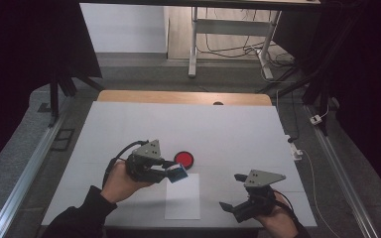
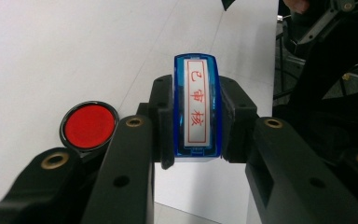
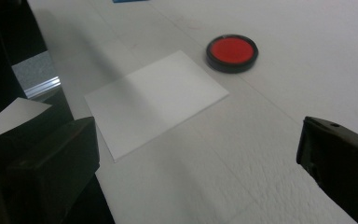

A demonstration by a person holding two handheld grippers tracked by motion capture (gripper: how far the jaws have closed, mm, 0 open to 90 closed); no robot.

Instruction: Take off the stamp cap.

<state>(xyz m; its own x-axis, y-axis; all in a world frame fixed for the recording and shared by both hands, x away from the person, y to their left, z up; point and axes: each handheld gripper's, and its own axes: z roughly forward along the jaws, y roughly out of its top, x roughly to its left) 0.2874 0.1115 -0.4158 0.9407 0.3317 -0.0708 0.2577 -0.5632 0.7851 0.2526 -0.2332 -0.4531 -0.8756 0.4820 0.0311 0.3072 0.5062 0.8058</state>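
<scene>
While left gripper [image 1: 171, 171] clamps the blue stamp [image 2: 197, 107] above the paper's [image 1: 183, 197] top edge, right gripper [image 1: 230, 197] wide: lower flat, press straight, ink pad [image 1: 183, 158] just beside.

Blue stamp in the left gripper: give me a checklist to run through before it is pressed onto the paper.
1. Grip: the left gripper is shut on the blue stamp, a pad against each side. Ok.
2. Stamp face: red characters in a red frame face the left gripper view; whether it carries fresh ink, cannot tell.
3. Ink pad: open, red surface exposed, beside the stamp. Ok.
4. Paper sheet: flat on the table, nothing on it. Ok.
5. Stamp over the sheet: it sits near the sheet's far edge, not over its middle. Not ok.
6. Right gripper: open, beside the sheet, not pinning it. Not ok.
</scene>
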